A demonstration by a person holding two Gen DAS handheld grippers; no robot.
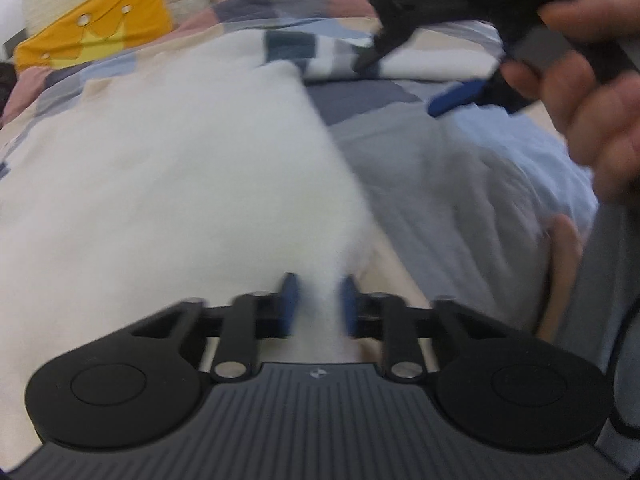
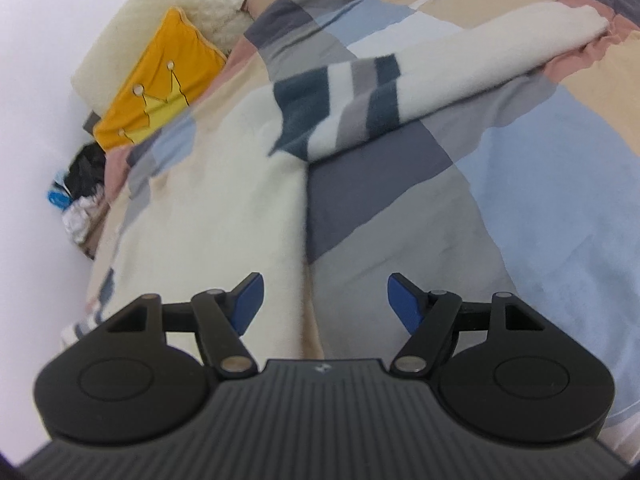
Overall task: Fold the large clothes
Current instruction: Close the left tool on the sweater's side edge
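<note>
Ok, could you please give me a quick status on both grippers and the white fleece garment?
Left gripper shut on the fluffy white garment at its near edge. Right gripper open, empty, above the same edge. Garment flat on the patchwork bedspread; nothing blocking.

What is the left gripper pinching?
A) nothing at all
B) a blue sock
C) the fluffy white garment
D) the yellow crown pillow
C: in the left wrist view the left gripper has its blue pads closed on the edge of the fluffy white garment, which lies on the patchwork bedspread; the yellow crown pillow sits far off at the head of the bed.
</note>
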